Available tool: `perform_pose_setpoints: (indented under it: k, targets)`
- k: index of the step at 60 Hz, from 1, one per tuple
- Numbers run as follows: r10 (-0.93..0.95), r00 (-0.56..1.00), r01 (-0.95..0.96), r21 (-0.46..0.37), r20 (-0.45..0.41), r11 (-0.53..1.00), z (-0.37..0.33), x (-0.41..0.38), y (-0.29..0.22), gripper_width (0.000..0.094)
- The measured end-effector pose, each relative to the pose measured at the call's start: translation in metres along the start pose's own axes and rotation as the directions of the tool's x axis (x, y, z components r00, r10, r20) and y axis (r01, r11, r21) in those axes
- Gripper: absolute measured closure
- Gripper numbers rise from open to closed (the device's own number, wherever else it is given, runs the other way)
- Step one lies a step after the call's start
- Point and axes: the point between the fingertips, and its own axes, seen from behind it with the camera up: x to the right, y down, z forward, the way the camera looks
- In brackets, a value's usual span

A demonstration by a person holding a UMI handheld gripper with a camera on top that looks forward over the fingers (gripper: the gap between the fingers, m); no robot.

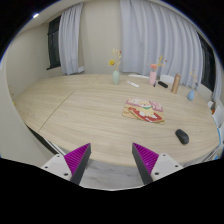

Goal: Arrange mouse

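A small black mouse (181,135) lies on the light wooden table (80,105), to the right and well beyond my fingers. Just left of it lies a patterned mat (146,111) with red and yellow pictures. My gripper (112,163) is open and empty, its two magenta pads wide apart above the table's near edge. Nothing stands between the fingers.
A vase with flowers (116,72) stands at the back middle. A pink item (153,73), a brown bottle (176,83) and a pale blue vase (192,93) stand at the back right. White curtains (100,35) hang behind the table.
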Motion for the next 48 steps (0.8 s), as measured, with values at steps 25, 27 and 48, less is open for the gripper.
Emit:
perform_pose_setpoints:
  k: [25, 27, 48]
  targets:
    - [0.058, 0.995, -0.061, -0.026, -0.086, 0.998, -0.021, 0.103, 0.044, 0.0079]
    - [0.069, 0.993, -0.072, -0.031, -0.098, 0.997, -0.023, 0.114, 0.05, 0.0077]
    - [0.126, 0.963, -0.136, -0.027, -0.24, 0.99, -0.045, 0.252, 0.091, 0.0077]
